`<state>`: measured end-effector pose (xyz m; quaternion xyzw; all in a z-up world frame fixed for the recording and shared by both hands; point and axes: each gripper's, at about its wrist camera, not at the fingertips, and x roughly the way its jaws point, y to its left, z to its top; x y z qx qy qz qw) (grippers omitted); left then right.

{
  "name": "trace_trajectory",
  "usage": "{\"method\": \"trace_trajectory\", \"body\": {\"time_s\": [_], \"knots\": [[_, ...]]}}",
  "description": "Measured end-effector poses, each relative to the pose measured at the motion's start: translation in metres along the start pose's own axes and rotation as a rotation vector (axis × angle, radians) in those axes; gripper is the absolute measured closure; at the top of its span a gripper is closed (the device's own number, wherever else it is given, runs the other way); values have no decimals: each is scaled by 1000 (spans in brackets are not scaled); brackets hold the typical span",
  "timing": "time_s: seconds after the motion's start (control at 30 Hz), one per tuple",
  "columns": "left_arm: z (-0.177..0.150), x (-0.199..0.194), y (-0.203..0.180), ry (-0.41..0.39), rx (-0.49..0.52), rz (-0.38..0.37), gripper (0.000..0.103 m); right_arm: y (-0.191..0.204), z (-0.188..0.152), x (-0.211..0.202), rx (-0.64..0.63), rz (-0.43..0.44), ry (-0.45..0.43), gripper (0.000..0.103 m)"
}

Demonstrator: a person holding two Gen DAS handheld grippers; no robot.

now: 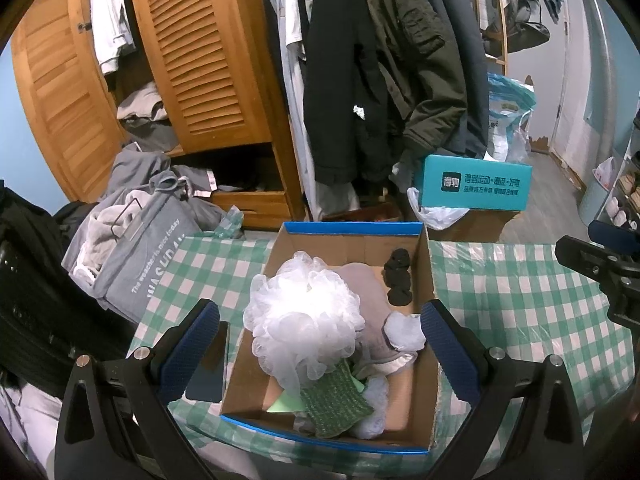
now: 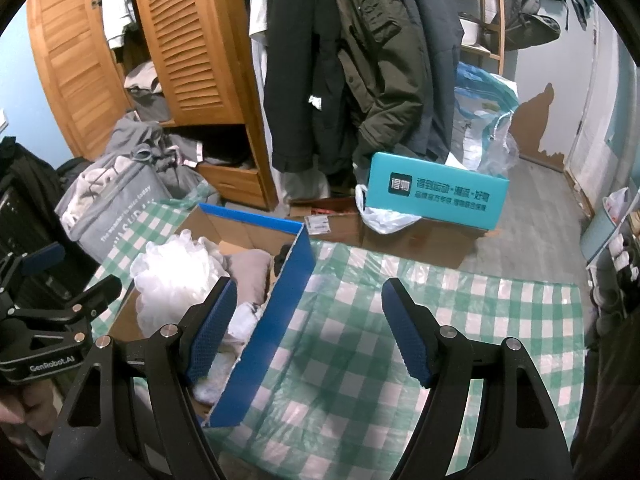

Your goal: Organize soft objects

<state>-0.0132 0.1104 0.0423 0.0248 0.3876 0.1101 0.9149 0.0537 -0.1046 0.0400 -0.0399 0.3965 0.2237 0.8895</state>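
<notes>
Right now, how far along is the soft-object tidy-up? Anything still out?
Done, by the look of it: the white mesh bath pouf, green knitted cloth, beige fabric and black socks sit in the blue-rimmed cardboard box. In hand: nothing; left gripper and right gripper are open. Left: no loose items show on the green checked tablecloth.
</notes>
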Motion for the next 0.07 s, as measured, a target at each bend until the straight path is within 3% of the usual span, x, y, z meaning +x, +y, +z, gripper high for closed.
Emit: {"method": "trace_trajectory", "body": {"time_s": [0.07], "knots": [[-1, -1, 0, 0, -1, -3, 1, 0, 0, 0, -1, -2, -1, 29]]}}
